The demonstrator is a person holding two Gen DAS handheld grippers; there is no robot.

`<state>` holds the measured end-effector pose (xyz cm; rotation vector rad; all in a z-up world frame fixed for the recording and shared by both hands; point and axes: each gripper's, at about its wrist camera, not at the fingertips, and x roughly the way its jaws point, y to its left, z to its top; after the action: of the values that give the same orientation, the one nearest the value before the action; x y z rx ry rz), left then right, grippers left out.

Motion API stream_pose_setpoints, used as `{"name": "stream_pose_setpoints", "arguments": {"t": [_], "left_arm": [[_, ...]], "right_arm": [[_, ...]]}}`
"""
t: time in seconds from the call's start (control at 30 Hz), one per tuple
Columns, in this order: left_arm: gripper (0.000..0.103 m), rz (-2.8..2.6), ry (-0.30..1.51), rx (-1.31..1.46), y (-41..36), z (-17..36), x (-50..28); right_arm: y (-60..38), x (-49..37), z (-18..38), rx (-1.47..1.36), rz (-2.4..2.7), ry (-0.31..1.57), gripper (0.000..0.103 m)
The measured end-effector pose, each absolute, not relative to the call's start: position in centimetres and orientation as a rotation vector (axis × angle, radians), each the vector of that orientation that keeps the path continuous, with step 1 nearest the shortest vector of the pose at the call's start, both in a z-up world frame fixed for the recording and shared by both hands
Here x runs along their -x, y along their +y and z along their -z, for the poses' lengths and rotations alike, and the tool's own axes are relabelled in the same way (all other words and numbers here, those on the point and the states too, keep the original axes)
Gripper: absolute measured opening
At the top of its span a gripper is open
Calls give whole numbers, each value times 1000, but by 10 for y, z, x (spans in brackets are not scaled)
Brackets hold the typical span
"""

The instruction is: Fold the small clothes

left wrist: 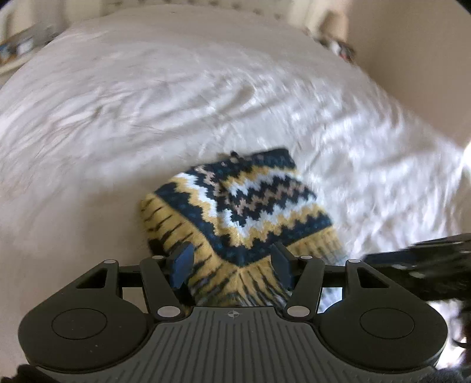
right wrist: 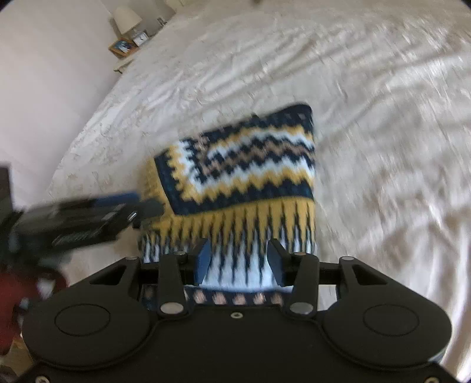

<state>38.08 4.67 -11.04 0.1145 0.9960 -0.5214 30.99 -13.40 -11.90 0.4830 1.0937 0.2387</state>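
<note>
A small knitted garment (left wrist: 235, 200) in navy, yellow and white zigzags lies folded into a compact block on the bed. My left gripper (left wrist: 232, 259) hovers open over its near corner, and its pads do not press the knit. My right gripper (right wrist: 240, 256) is open too, above the white and navy near edge of the garment (right wrist: 244, 165). Fabric shows between its fingers without being pinched. The left gripper (right wrist: 117, 212) appears blurred at the garment's left side in the right wrist view. The right gripper (left wrist: 412, 259) shows blurred at the right edge of the left wrist view.
A wrinkled white bedsheet (left wrist: 117, 117) spreads around the garment. A nightstand with a lamp (right wrist: 126, 17) and a framed picture (right wrist: 122, 47) stands beyond the bed's far left corner, by a pale wall (right wrist: 44, 73). A red sleeve (right wrist: 17, 285) is at the lower left.
</note>
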Motion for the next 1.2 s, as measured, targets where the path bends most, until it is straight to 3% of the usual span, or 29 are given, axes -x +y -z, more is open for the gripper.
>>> {"name": "stream_pose_setpoints", "arguments": {"t": [0.13, 0.17, 0.23, 0.57, 0.67, 0.93, 1.0, 1.2], "left_arm": [[60, 502, 1026, -334, 39, 143, -397], [61, 507, 1038, -338, 41, 148, -402], [73, 504, 1053, -342, 45, 155, -409], [80, 468, 1080, -344, 49, 167, -432], [88, 443, 1100, -300, 53, 172, -437], [88, 378, 1108, -35, 89, 141, -428], [88, 362, 1069, 8, 95, 124, -417], [88, 401, 1007, -8, 67, 100, -376]], "right_arm": [[-130, -300, 125, -497, -249, 1114, 53], [-127, -299, 127, -499, -258, 1120, 53], [-119, -300, 133, -504, -288, 1133, 53], [-53, -336, 178, -538, -454, 1255, 53], [-37, -342, 179, -553, -541, 1240, 54], [-66, -324, 135, -558, -610, 1108, 59], [-90, -318, 121, -565, -585, 1055, 67], [-146, -327, 103, -484, -398, 963, 73]]}}
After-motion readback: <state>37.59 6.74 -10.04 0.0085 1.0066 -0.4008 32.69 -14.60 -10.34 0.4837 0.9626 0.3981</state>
